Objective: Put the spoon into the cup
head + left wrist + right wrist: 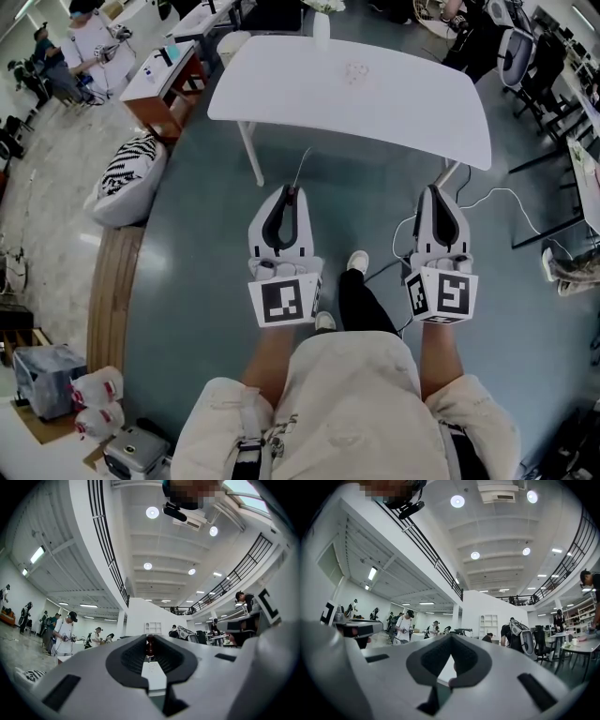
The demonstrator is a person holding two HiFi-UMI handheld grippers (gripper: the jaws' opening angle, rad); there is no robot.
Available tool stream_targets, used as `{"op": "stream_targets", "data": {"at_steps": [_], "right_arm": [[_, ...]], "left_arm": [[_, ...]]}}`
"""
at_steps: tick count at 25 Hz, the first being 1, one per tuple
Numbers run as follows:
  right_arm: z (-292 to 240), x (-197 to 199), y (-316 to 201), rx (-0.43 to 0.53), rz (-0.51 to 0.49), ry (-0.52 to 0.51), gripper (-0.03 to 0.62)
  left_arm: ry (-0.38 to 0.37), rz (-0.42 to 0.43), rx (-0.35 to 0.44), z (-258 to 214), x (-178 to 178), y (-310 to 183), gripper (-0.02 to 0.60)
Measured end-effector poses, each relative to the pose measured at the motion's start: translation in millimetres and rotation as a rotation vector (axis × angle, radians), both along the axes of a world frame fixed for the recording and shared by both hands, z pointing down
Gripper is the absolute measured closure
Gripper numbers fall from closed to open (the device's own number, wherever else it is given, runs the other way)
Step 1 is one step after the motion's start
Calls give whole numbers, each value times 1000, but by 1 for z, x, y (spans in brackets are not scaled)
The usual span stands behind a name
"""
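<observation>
Big hall, white table (394, 103) at 12 o'clock, well apart. Left gripper (289, 190) pinches the spoon (150, 646), likely to carry over. Right gripper (441, 190) at 3 o'clock is closed, empty, probably spare.

We set the head view on the person's head, looking steeply down, close above the left gripper (289, 192) and right gripper (439, 190), white table (394, 103) beyond. We seat each gripper view just behind its own jaws, looking out into the hall; both share the white partition (140, 616).
</observation>
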State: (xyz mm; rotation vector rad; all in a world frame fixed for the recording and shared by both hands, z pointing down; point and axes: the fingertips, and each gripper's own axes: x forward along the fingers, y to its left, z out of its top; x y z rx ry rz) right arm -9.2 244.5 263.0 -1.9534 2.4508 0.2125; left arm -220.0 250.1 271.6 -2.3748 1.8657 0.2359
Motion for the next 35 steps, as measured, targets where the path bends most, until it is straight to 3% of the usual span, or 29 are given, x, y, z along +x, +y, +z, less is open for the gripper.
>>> {"op": "stream_targets", "data": {"at_steps": [11, 24, 35], "right_arm": [[23, 22, -83, -35, 2, -52, 606], [35, 72, -257, -78, -16, -112, 606], [43, 129, -370, -73, -29, -153, 606]], "left_arm": [[-44, 8, -29, 10, 25, -82, 540], [-93, 4, -59, 5, 77, -249, 540], [-138, -12, -51, 2, 137, -355, 540]]}}
